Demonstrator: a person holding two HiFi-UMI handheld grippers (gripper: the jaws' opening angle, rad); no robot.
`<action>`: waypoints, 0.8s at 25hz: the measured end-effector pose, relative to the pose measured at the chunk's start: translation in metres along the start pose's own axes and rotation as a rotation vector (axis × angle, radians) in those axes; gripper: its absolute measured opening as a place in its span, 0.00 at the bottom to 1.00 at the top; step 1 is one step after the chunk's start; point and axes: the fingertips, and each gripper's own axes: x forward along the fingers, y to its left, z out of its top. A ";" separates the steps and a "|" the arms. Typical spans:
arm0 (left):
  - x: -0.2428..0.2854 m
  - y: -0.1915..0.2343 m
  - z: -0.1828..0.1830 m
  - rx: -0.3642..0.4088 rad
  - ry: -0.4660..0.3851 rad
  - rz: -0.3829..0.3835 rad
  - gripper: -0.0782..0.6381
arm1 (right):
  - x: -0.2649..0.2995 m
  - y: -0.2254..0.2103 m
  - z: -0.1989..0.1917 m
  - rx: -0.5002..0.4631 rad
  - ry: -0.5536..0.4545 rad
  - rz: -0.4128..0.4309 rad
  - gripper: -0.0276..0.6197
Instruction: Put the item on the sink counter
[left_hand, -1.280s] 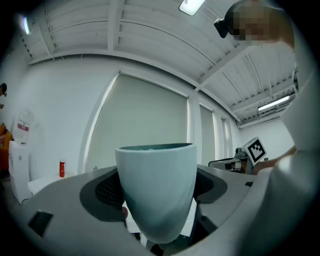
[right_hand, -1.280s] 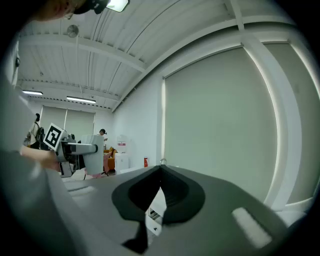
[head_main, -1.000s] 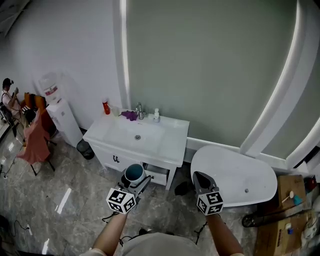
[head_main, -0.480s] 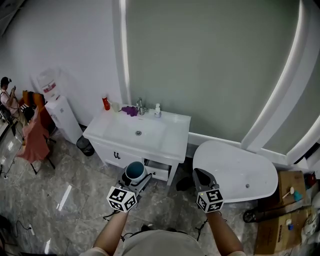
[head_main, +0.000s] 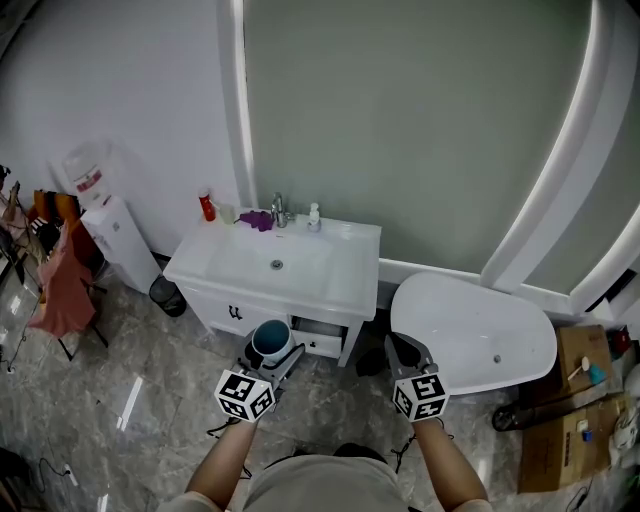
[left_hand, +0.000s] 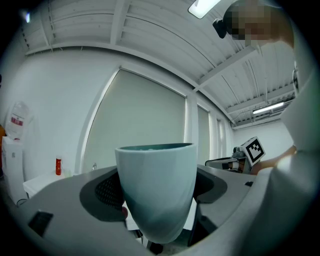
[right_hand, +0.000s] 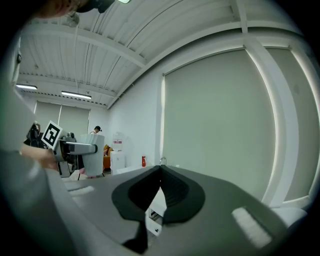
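A pale teal cup (head_main: 270, 343) (left_hand: 158, 187) stands upright between the jaws of my left gripper (head_main: 268, 352) (left_hand: 160, 192), which is shut on it. I hold it over the floor, just in front of the white sink counter (head_main: 345, 275). The counter has a basin with a drain (head_main: 277, 265) and a tap (head_main: 279, 210) at the back. My right gripper (head_main: 401, 352) (right_hand: 159, 172) hangs to the right at about the same height, shut and holding nothing. In the right gripper view the left gripper and the cup (right_hand: 93, 157) show at far left.
On the counter's back edge stand a red bottle (head_main: 206, 207), a purple item (head_main: 258, 220) and a small white bottle (head_main: 314, 216). A white bathtub (head_main: 470, 335) lies to the right, a water dispenser (head_main: 100, 220) and a black bin (head_main: 165, 295) to the left. Cardboard boxes (head_main: 560, 430) sit far right.
The view has shifted slightly toward the sink counter, which sits a little nearer. Both grippers keep their places and the cup stays in the left one.
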 end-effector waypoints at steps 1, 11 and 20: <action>-0.001 0.003 0.000 0.002 0.003 -0.007 0.64 | 0.002 0.003 0.000 -0.004 0.002 -0.003 0.05; 0.005 0.033 -0.005 -0.005 0.021 -0.020 0.64 | 0.027 0.008 -0.010 0.006 0.034 -0.020 0.05; 0.045 0.064 -0.011 -0.010 0.033 0.018 0.64 | 0.085 -0.019 -0.013 -0.002 0.050 0.027 0.05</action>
